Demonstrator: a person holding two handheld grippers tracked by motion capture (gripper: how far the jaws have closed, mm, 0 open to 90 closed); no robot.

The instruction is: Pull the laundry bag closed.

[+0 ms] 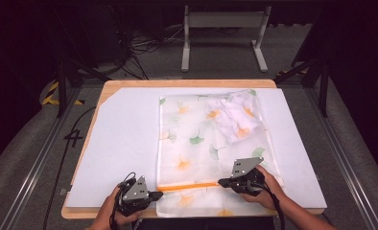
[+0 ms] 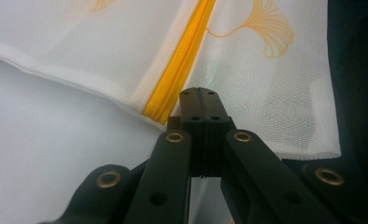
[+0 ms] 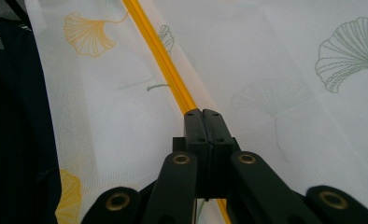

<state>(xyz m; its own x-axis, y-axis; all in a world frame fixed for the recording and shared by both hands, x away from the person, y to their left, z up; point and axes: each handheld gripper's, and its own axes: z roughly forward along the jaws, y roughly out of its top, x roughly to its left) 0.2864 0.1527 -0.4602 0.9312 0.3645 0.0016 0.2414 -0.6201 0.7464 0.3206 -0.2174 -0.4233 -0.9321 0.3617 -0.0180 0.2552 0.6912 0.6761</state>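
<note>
Both tongs [image 1: 159,194] [image 1: 221,182] closed on orange zipper [image 1: 189,186]

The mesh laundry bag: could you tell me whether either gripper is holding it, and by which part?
Both jaw pairs are shut at the bag's orange zipper: left gripper at its end, right gripper further along. Whether they actually pinch it cannot be told.

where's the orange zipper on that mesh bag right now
In the high view the orange zipper runs across the near end of the mesh bag, between the left gripper and the right gripper, close to the table's front edge.
</note>
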